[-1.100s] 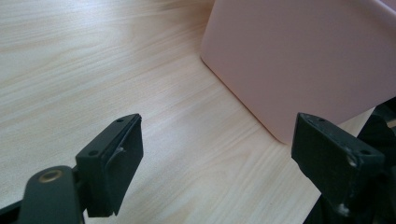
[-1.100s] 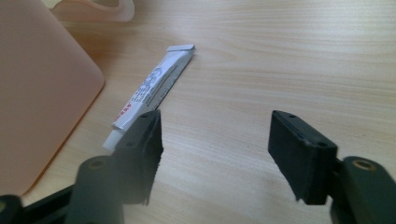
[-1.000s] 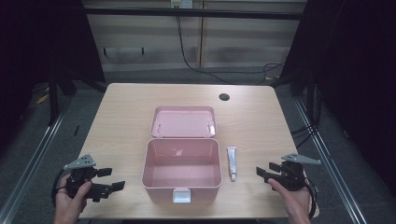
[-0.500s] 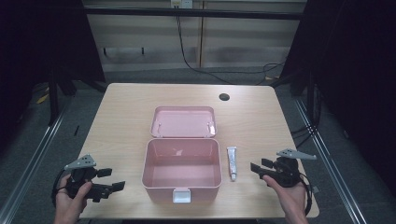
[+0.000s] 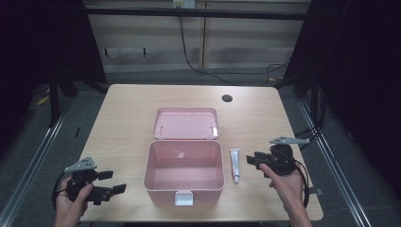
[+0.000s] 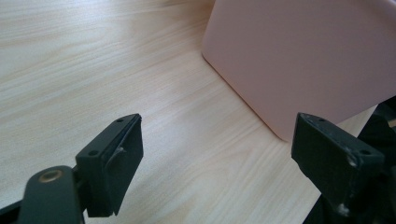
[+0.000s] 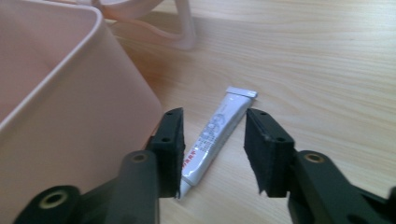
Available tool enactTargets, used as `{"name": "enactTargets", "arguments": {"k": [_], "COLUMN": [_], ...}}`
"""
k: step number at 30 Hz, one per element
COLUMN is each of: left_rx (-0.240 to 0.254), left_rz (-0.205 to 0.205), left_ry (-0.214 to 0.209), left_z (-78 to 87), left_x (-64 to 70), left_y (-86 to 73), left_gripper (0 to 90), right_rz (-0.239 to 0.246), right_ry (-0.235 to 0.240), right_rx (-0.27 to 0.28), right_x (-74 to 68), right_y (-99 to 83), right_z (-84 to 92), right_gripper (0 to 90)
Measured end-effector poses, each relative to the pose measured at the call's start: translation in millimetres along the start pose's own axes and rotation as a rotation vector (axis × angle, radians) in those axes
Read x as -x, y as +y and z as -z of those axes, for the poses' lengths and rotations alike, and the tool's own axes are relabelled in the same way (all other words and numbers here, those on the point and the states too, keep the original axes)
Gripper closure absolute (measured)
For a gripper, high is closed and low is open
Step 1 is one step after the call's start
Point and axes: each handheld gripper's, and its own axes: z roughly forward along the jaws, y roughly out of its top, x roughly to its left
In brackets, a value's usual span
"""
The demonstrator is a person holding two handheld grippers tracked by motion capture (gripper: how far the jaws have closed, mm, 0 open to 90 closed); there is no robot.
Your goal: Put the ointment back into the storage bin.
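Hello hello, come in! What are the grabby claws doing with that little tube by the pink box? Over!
Right gripper jaws just closing around the tube, not pinching yet. Left gripper open, idle. Tube flat beside the pink box. Nothing in the way.

surface: light wood table (image 5: 123, 118), small dark hole near the far edge
pink box (image 5: 184, 172): open, sits between the two tongs
tube (image 5: 234, 164): flat on the wood, just ahead of the right tongs (image 5: 254, 160), beside the box
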Motion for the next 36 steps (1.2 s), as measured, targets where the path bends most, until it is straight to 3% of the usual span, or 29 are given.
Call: {"name": "enactTargets", "arguments": {"k": [7,8,14,19,20,25,29,32,36], "left_rx": [-0.005,-0.004,-0.001,-0.001,0.000,0.004,0.002,0.005,0.005], "left_rz": [-0.003,-0.001,0.000,0.000,0.001,0.000,-0.005,-0.005,-0.005], "left_ry": [0.001,0.001,0.001,0.002,0.000,-0.003,-0.005,-0.003,-0.003], "left_z": [-0.6,-0.6,0.0,0.0,0.3,0.7,1.0,1.4,1.5], "left_x": [-0.1,-0.1,-0.5,-0.6,-0.8,-0.7,-0.4,-0.5,-0.6], "left_y": [0.0,0.0,-0.1,0.0,-0.1,0.1,0.3,0.3,0.4], "left_gripper": [16.7,16.8,16.8,16.8,16.7,16.7,16.8,16.7,16.7], "right_rz": [-0.035,-0.048,-0.064,-0.069,-0.071,-0.068,-0.055,-0.060,-0.053], "right_ry": [0.064,0.081,0.104,0.089,0.075,0.066,0.029,0.052,0.017], "right_rx": [-0.072,-0.103,-0.153,-0.213,-0.245,-0.270,-0.312,-0.337,-0.364], "right_x": [1.0,2.0,5.0,5.3,5.4,4.4,0.2,-0.9,-2.6], "right_y": [9.9,13.0,19.1,22.5,22.2,21.5,19.1,17.7,17.1], "right_z": [-9.6,-14.2,-26.9,-40.3,-47.0,-54.2,-63.0,-70.1,-75.3], "right_gripper": [64.1,66.2,67.0,68.1,67.4,64.0,58.3,59.3,61.6]}}
